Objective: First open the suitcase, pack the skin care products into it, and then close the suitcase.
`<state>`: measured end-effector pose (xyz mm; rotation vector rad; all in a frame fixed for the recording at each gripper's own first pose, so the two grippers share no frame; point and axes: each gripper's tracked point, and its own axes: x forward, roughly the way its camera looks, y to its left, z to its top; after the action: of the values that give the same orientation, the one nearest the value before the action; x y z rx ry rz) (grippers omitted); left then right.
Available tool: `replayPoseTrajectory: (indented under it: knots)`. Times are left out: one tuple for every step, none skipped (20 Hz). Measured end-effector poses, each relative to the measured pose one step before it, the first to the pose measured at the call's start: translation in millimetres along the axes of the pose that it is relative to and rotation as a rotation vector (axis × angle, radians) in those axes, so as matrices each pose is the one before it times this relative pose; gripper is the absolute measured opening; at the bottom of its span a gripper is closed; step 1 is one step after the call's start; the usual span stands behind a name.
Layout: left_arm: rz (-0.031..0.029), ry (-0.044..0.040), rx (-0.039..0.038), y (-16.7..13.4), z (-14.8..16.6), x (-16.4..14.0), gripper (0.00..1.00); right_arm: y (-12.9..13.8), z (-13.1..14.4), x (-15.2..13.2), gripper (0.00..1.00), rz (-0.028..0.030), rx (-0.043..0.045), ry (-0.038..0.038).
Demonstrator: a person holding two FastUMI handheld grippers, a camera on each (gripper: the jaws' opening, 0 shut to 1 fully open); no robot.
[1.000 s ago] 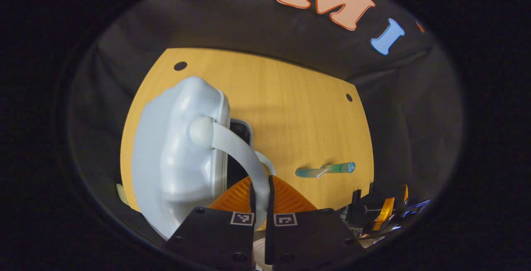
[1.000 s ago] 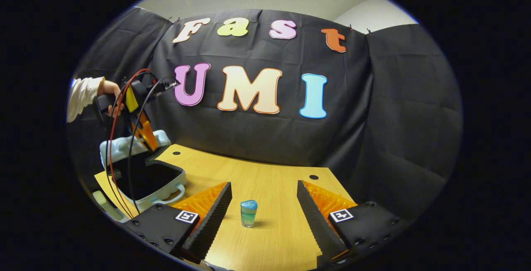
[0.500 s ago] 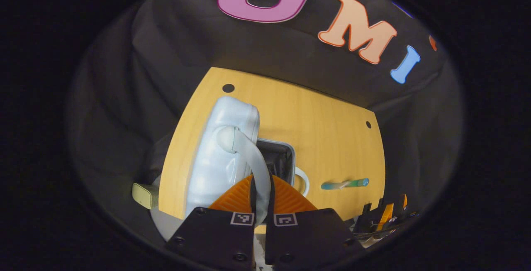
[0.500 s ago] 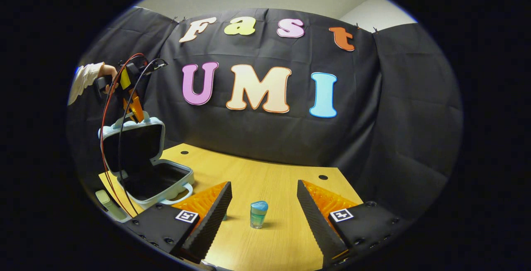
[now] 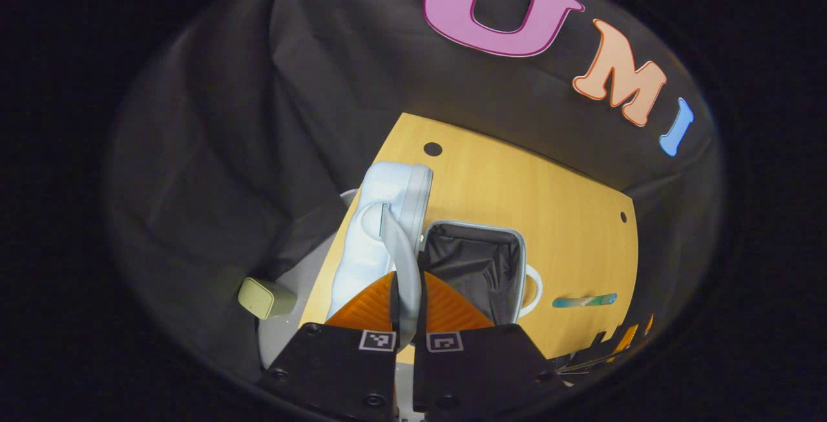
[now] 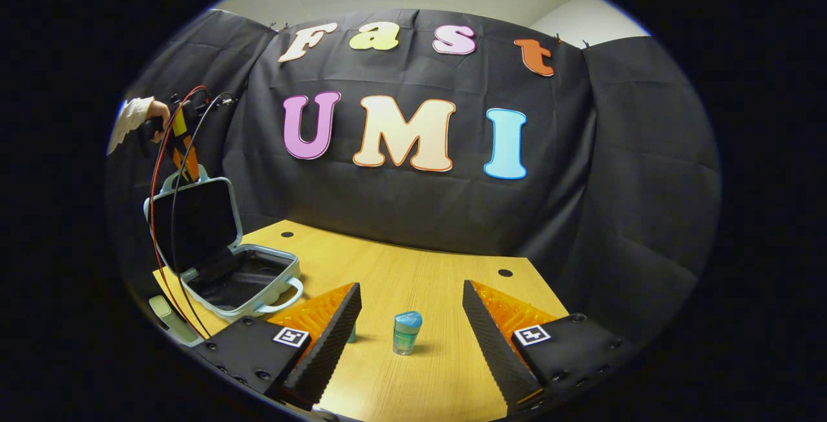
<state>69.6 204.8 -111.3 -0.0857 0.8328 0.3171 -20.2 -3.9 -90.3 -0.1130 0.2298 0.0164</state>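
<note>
The pale blue suitcase [image 6: 242, 280] lies open at the table's left end, its black-lined base [image 5: 475, 267] flat and its lid [image 6: 194, 221] standing about upright. My left gripper [image 5: 407, 280] is shut on the lid's pale handle [image 5: 399, 247] and holds it from above; in the right gripper view that gripper [image 6: 184, 154] hangs over the lid from a hand [image 6: 154, 112]. A teal skin care bottle [image 6: 406, 333] with a blue cap stands on the table between the spread fingers of my open right gripper [image 6: 410, 338]. The bottle [image 5: 581, 300] sits to the right of the case.
The wooden table [image 6: 420, 267] has bare room between the case and the bottle. A small teal item [image 6: 351, 333] peeks from behind my right gripper's left finger. An olive block [image 5: 266, 297] lies off the table's left edge. Red and black cables [image 6: 158, 228] hang from the left gripper.
The left gripper has risen with the handle, swinging the lid from partly open to upright and baring the black lining. The right gripper has hardly moved.
</note>
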Motion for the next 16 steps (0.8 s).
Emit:
replayPoseTrajectory:
  knots:
    - [0.01961, 0.00235, 0.00182, 11.36, -1.40, 0.64, 0.03, 1.56, 1.28, 1.65, 0.99, -0.00140, 0.00186, -0.00149]
    - [0.02072, 0.00336, -0.00020, 12.30, -2.58, -0.25, 0.03, 2.63, 1.62, 1.25, 0.99, 0.00030, 0.00149, -0.00197]
    - [0.01524, 0.00424, -0.00531, 11.70, -3.35, 0.77, 0.03, 1.80, -0.02, 1.53, 0.99, -0.00027, 0.00002, -0.00117]
    - [0.01005, 0.00726, -0.00924, 11.79, -4.63, 1.25, 0.03, 2.13, 0.46, 1.20, 0.99, -0.00026, -0.00138, -0.00032]
    - [0.00763, 0.00658, -0.01205, 10.53, -5.73, 1.89, 0.03, 2.27, 0.17, 0.56, 0.99, -0.00041, -0.00201, -0.00016]
    - [0.00716, 0.00829, -0.00781, 9.30, -7.40, 1.87, 0.03, 2.36, 0.35, 0.57, 0.99, 0.00126, -0.00151, 0.00015]
    - [0.01051, 0.01031, -0.00651, 5.92, -9.17, 3.96, 0.03, 2.84, -1.29, 0.37, 0.99, 0.00231, -0.00152, 0.00180]
    - [0.00567, 0.01151, -0.00900, 10.63, -7.86, 4.52, 0.03, 2.66, -1.46, 0.63, 0.99, 0.00288, -0.00183, 0.00380]
    - [0.00578, 0.01659, -0.00789, 8.99, -9.61, 3.35, 0.03, 2.11, -1.85, 0.91, 0.99, 0.00296, -0.00110, 0.00238]
    - [0.00615, 0.00946, -0.01302, 8.88, -9.96, 4.83, 0.03, 2.49, -0.22, -0.14, 0.99, 0.00349, 0.00027, 0.00278]
    - [0.00387, 0.01188, -0.01622, 6.41, -10.25, 5.59, 0.02, 2.51, -1.82, 0.61, 0.99, 0.00493, 0.00104, 0.00208]
    - [0.00897, 0.01277, -0.01281, 6.62, -9.91, 7.08, 0.02, 1.92, 0.39, 0.15, 0.99, 0.00448, 0.00024, 0.00091]
    - [0.01056, 0.01130, -0.00791, 7.52, -8.94, 7.38, 0.03, 2.49, 0.44, 0.31, 0.99, 0.00422, -0.00078, 0.00002]
    - [0.01239, 0.01190, -0.01053, 6.99, -10.82, 6.96, 0.03, 1.75, 1.30, 0.10, 0.99, 0.00491, -0.00121, -0.00234]
    - [0.00920, 0.01165, -0.01059, 5.16, -10.54, 7.93, 0.03, 0.83, 0.98, -0.61, 0.99, 0.00370, -0.00105, -0.00264]
    - [0.01098, 0.01603, -0.01166, 4.29, -11.97, 8.39, 0.03, 1.02, 0.93, -0.15, 0.99, 0.00316, -0.00010, -0.00057]
